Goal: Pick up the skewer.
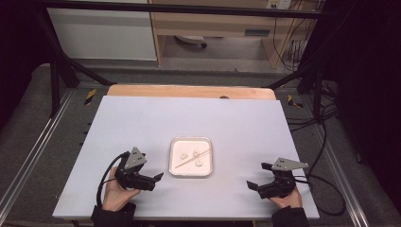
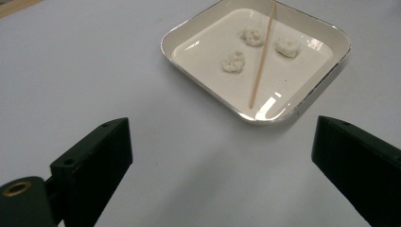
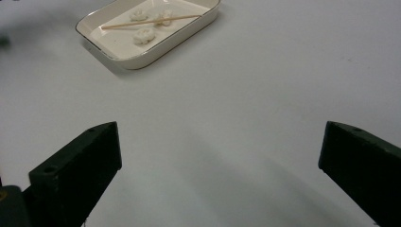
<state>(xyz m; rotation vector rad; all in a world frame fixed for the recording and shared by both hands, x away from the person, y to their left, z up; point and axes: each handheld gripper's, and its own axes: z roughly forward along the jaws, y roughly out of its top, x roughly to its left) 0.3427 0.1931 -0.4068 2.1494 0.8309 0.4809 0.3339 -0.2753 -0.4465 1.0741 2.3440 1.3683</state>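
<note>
Skewer (image 1: 192, 159) lying slantwise in white tray (image 1: 174, 163) at centre of high view, among three pale dough lumps (image 1: 199, 163), on grey tabletop (image 1: 142, 118). Left gripper (image 1: 153, 178) lower left of tray, jaws spread wide and empty. Right gripper (image 1: 257, 177) lower right, well apart from tray, likewise released, nothing held.

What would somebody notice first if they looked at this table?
Probably the white square tray in the middle of the pale table, holding three small white lumps and a thin wooden stick lying slanted across it. Next, an open black hand-held gripper on each side: left, right.
</note>
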